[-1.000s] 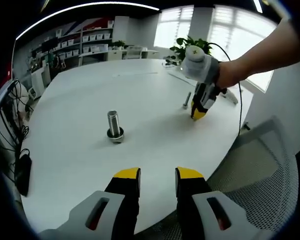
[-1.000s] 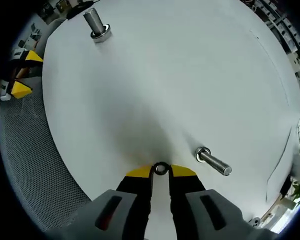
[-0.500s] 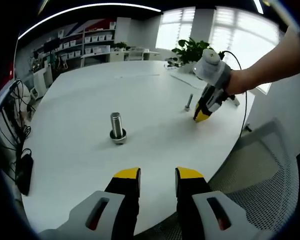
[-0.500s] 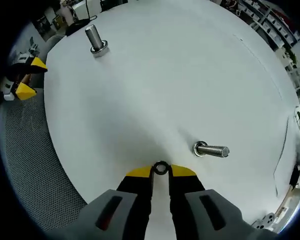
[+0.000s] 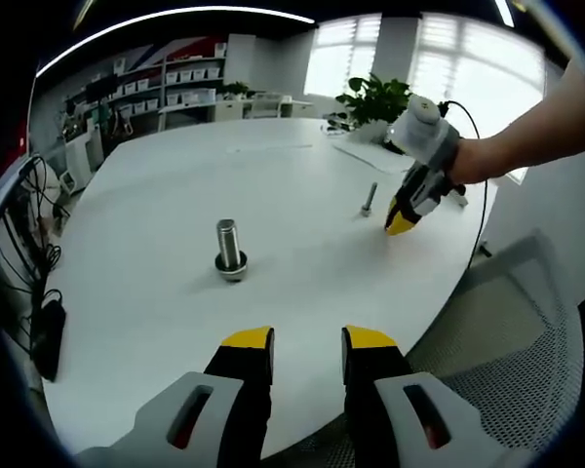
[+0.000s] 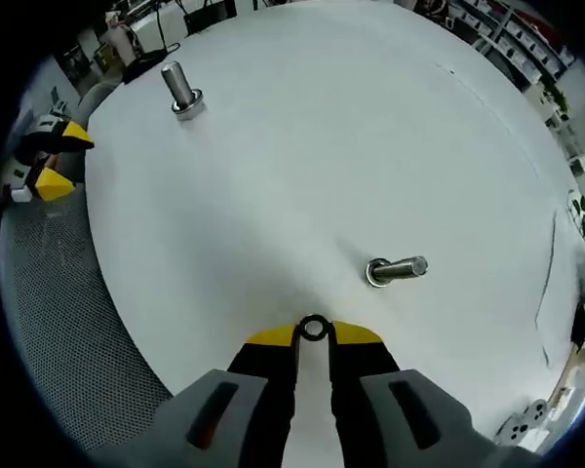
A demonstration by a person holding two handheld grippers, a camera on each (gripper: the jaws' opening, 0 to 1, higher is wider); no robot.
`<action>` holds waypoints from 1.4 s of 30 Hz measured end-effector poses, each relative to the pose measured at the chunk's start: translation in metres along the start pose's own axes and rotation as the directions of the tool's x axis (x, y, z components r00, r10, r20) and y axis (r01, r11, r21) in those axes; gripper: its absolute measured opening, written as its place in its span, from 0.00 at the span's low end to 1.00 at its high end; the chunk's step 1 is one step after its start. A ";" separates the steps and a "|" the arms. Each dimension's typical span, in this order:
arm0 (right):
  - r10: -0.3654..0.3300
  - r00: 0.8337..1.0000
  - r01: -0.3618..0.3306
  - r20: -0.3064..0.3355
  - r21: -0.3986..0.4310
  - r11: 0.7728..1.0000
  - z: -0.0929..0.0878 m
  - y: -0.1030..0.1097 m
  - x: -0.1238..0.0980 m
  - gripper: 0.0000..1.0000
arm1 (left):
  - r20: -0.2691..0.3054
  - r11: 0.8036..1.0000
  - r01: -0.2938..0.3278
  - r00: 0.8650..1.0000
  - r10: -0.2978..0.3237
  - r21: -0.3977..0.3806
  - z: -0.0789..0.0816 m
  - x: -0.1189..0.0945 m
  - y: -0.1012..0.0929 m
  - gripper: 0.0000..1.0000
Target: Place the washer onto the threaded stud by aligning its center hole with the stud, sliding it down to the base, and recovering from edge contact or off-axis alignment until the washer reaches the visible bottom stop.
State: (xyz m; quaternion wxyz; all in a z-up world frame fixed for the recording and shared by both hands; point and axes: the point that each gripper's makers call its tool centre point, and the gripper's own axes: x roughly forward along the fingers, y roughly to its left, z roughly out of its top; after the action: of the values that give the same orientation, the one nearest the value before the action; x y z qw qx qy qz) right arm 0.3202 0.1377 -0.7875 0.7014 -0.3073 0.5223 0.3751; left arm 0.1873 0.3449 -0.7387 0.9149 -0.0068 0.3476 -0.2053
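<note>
right claw (image 6: 313,335) clamped on washer (image 6: 314,328), near the slim threaded stud (image 6: 398,269) | left claw (image 5: 307,339) apart, empty, near the thick bolt (image 5: 228,249) | risk: rim pinch is thin, so an off-axis approach may catch the stud tip and twist the washer loose | white round worktop (image 6: 351,136); mesh chair (image 5: 512,322), shelving, windows beyond the stud

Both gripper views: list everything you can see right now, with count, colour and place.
Table: one, white, round.
Large bolt: one, silver, upright near the table's middle.
Small stud: one, silver, upright just ahead of the right gripper.
Washer: one, dark metal ring, pinched between the right gripper's tips.
Mesh chair: one, grey, at the table edge.
Plant: one, green, by the windows.
Shelves: white, far wall.
Left gripper: yellow-tipped, open, empty.
Right gripper: yellow-tipped, holding the washer.
</note>
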 end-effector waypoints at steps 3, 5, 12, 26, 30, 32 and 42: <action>-0.014 1.000 0.013 0.021 0.018 1.000 0.002 -0.007 -0.006 0.14 | 0.002 1.000 0.003 1.000 -0.003 0.003 0.001 -0.001 -0.001 0.26; -0.014 0.999 0.014 0.029 0.030 0.999 0.004 -0.010 -0.009 0.14 | -0.001 1.000 0.003 1.000 -0.003 0.001 0.000 0.000 -0.001 0.26; -0.046 0.996 0.044 0.081 0.022 0.999 0.014 -0.021 -0.025 0.14 | 0.003 1.000 0.004 1.000 -0.004 0.000 0.001 0.000 -0.001 0.26; -0.088 0.983 0.089 0.163 -0.002 0.996 0.029 -0.030 -0.043 0.14 | 0.007 1.000 0.008 1.000 -0.007 -0.003 0.001 0.000 -0.001 0.26; -0.106 0.974 0.111 0.201 -0.010 0.994 0.040 -0.033 -0.047 0.14 | 0.008 1.000 0.006 1.000 -0.006 -0.004 0.002 -0.001 0.000 0.26; -0.107 0.973 0.113 0.204 -0.015 0.993 0.044 -0.033 -0.047 0.14 | 0.007 1.000 0.007 1.000 -0.007 -0.005 0.002 -0.001 0.000 0.26; -0.116 0.974 0.125 0.197 -0.035 0.992 0.047 -0.036 -0.039 0.14 | 0.002 1.000 0.006 1.000 -0.006 -0.003 0.001 0.000 -0.001 0.26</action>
State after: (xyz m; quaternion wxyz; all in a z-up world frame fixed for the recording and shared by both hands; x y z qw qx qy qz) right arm 0.3674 0.1496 -0.7358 0.7631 -0.3168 0.4228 0.3722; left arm 0.1873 0.3444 -0.7377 0.9146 -0.0094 0.3468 -0.2076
